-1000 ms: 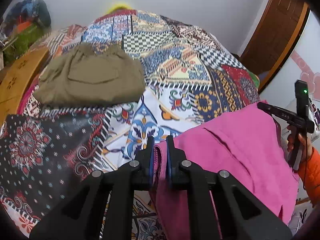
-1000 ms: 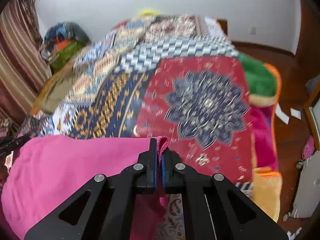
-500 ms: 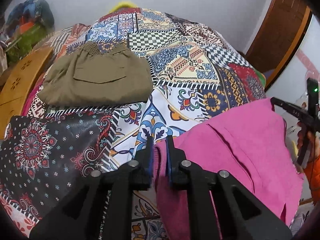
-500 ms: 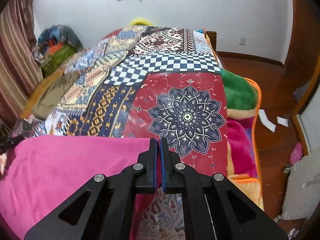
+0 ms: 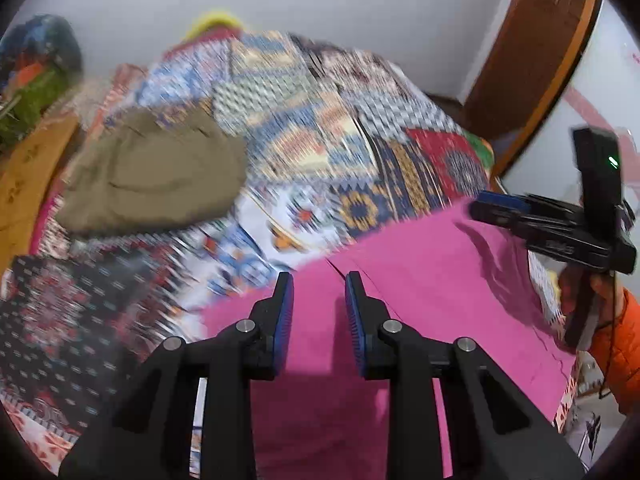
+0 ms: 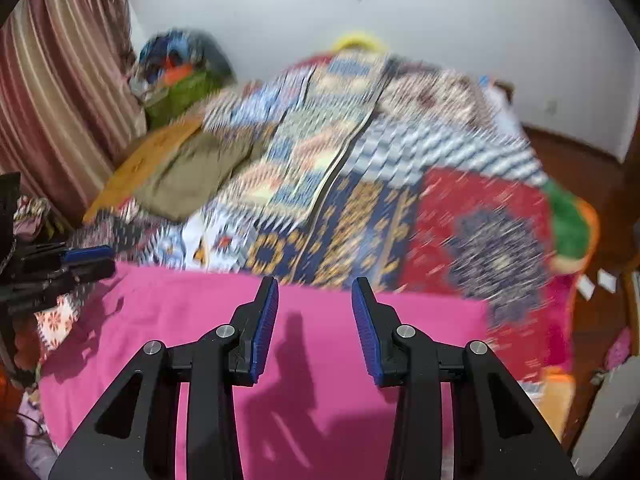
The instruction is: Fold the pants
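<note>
Over on the left a folded olive-green cloth garment (image 5: 156, 176) sits on the patchwork quilt (image 5: 312, 128). The left gripper (image 5: 319, 286) is opening over the flat bright pink fabric pants (image 5: 420, 280), nothing pinched. The right gripper (image 6: 315, 290) is opening too, empty.
</note>
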